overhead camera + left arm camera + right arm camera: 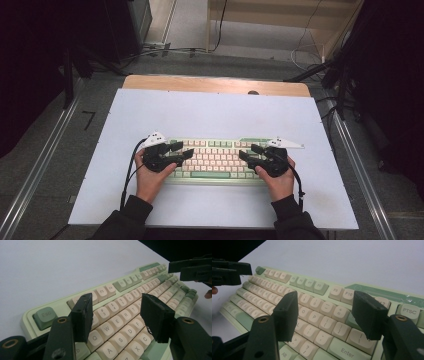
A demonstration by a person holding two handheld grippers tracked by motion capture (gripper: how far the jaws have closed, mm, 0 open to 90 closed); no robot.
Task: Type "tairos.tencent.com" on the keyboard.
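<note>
Risk, as judged from here: both tools are hovering low over the pale green and cream plastic keyboard (215, 161), and a small dip of either wrist is likely to press keys unintentionally or catch a jaw tip under a keycap edge and lever it up. The keyboard is lying loose on the white table sheet (210, 112), so a sideways push from one jaw is liable to skid it.

Left black two-jaw gripper (176, 151): jaws are standing wide apart, released, holding nothing. In the left gripper view the number and QWERTY rows are sitting between and beyond the jaws, the green Esc key (45, 316) off past the left jaw. Contact with the keys: cannot tell.

Right black two-jaw gripper (250, 152): jaws likewise spread wide and empty. Between them are lying the O, P and bracket keys; the green Enter key (345, 349) is sitting below, near the right jaw. No visible touch.
</note>
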